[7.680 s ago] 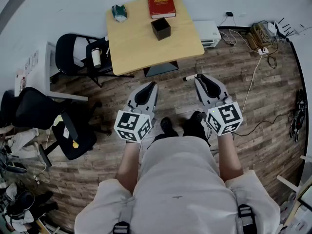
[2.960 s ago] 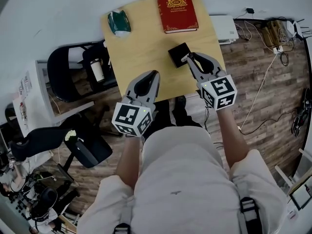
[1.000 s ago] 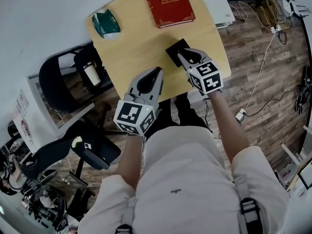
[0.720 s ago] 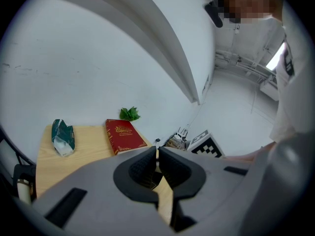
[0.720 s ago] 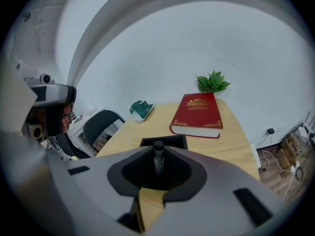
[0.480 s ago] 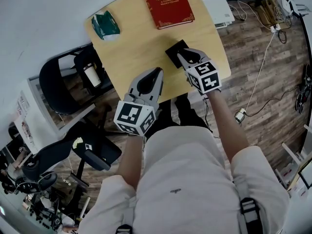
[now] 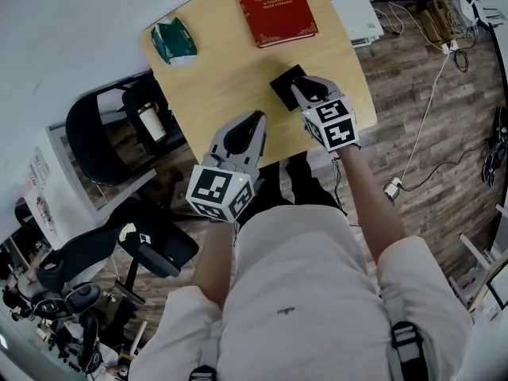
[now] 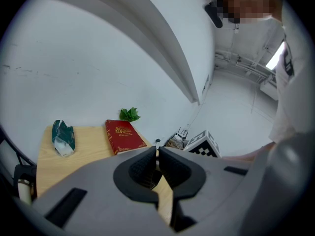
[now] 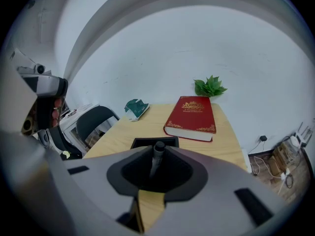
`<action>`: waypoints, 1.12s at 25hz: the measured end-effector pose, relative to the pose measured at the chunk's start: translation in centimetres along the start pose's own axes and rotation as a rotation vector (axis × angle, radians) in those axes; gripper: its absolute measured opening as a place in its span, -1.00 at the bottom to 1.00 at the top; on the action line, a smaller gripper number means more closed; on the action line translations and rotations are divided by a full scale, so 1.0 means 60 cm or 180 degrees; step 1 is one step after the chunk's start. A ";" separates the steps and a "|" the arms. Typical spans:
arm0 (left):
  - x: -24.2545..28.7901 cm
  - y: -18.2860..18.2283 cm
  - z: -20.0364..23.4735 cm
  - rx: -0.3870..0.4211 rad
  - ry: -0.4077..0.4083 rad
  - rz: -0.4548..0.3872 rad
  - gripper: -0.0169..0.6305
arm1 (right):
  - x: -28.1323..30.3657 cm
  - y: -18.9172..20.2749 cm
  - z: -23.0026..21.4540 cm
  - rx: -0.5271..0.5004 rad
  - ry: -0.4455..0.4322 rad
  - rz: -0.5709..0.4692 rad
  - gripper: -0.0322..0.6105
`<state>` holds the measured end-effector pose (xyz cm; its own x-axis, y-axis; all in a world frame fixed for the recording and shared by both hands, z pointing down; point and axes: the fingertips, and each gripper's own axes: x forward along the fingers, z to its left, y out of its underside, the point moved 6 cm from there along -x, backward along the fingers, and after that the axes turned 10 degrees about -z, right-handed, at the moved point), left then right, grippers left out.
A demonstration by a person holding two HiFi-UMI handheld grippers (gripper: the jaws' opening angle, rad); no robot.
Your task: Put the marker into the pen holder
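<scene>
1. Right gripper (image 7: 301,88): clenched on the marker (image 9: 158,150). In the right gripper view the marker stands between the two jaws with its dark end pointing away from the camera.
2. Marker position: the dark end shows against the near rim of the pen holder (image 7: 281,89). Whether it has entered the opening cannot be told.
3. Pen holder: a black square box, open at the top, standing on the near right part of the wooden table (image 7: 226,70). In the head view the right gripper covers its near right corner.
4. Left gripper (image 8: 157,153): jaws pressed together with nothing between them. It hangs over the near edge of the table, left of the pen holder and apart from it.
5. Red book (image 7: 274,6): lies flat at the far side of the table, beyond the pen holder. The cover carries a gold emblem, gold title lines and gold corner ornaments. The lettering is too small to read.
6. Green packet (image 7: 172,40): lies at the far left corner of the table. No print on it is legible.
7. Plant (image 9: 210,86): green leaves show just beyond the far edge of the book.
8. Black chair (image 7: 95,125): stands on the floor to the left of the table.
</scene>
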<state>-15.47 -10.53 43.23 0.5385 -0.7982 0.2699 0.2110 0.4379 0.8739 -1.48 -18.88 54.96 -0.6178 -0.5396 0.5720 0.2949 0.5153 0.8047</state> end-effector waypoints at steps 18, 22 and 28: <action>-0.007 -0.001 -0.006 0.0013 0.0004 -0.0016 -0.90 | -0.010 0.000 -0.007 -0.0121 0.0111 -0.0009 -0.64; -0.011 -0.001 -0.011 0.0022 0.0008 -0.0033 -0.90 | -0.014 -0.004 -0.004 -0.0136 0.0118 -0.0038 -0.65; -0.022 -0.003 -0.025 0.0053 0.0007 -0.0066 -0.90 | -0.030 -0.011 0.003 -0.0205 0.0122 -0.0075 -0.66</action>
<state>-15.00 -8.96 42.13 0.5358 -0.8062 0.2509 0.2086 0.4143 0.8859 -0.67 -18.13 53.36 -0.5972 -0.5767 0.5574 0.3277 0.4588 0.8259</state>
